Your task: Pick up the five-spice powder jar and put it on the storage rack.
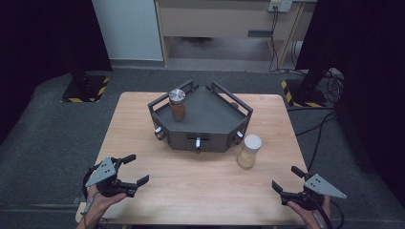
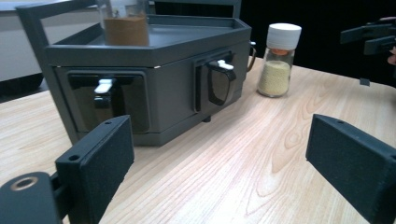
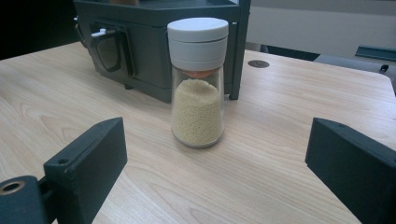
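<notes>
We note a light wooden table (image 1: 143,143); on it directly, a dark grey rack (image 1: 200,124) and a white-capped jar (image 1: 250,150) just beside it.

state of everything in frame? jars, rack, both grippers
white-lidded jar: upright on the table, lid on, part full of pale grains
metal-lidded jar: upright on the rack's top, lid on, brown contents
grey rack: on the table, hooks at its front hang bare
left gripper: open, holds nothing
right gripper: open, holds nothing
</notes>
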